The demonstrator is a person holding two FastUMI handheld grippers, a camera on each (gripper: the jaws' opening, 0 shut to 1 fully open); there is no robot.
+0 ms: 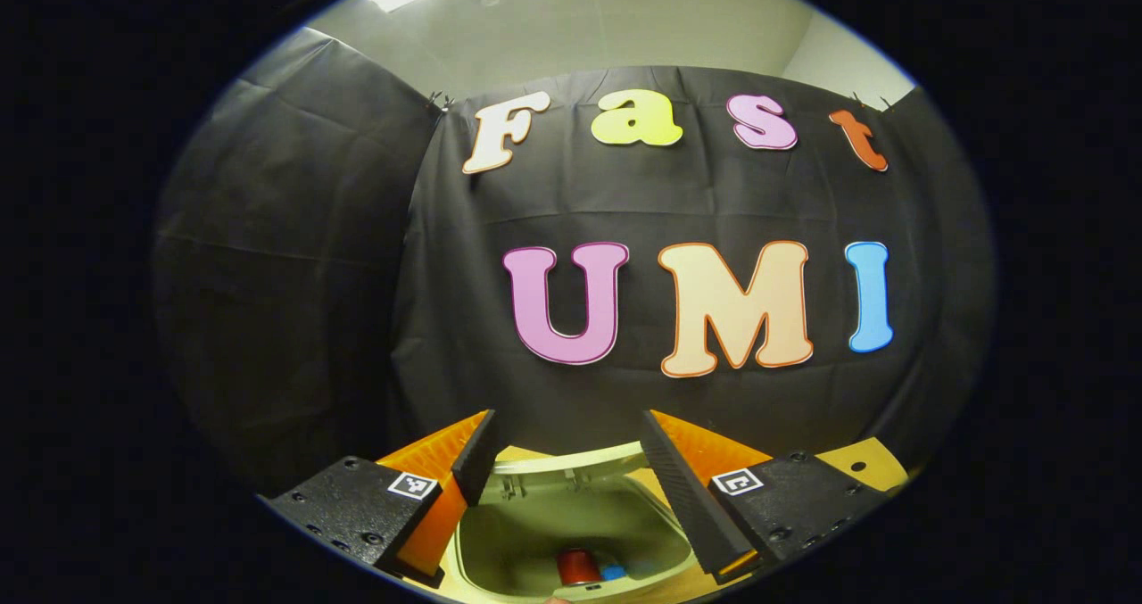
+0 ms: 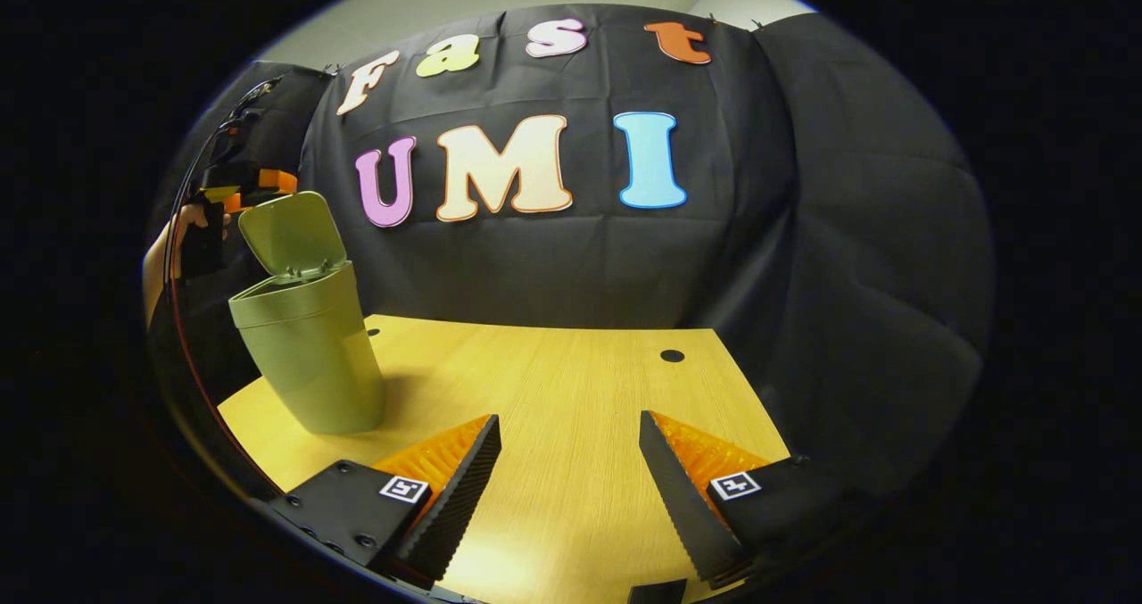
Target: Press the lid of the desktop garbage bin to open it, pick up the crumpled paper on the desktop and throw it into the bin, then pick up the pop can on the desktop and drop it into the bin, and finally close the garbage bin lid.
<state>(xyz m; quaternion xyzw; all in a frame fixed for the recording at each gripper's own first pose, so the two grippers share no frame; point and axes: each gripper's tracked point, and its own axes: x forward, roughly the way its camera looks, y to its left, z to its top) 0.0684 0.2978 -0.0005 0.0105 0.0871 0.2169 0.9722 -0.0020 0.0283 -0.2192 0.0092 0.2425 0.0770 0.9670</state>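
**Both grippers spread wide, can down in the open bin**

Nearest in the left gripper view, the left gripper (image 1: 567,461) has its fingers spread wide with nothing between them, hanging right above the open bin (image 1: 571,519). Down inside the bin lies the can (image 1: 578,566), red, with something blue just beside it on the right; what that is cannot be told. The bin's lid (image 1: 571,459) shows as a pale rim at the far edge of the opening, between the fingertips.

In the right gripper view, the right gripper (image 2: 569,461) is likewise wide open and holds nothing, low over the bare table (image 2: 553,381). The green bin (image 2: 308,354) stands on the table's left side, well apart from this gripper, with its lid (image 2: 290,231) raised and tilted back. The left gripper (image 2: 241,185) hangs just above and left of the lid, held by a hand (image 2: 174,243).

The paper cannot be made out.
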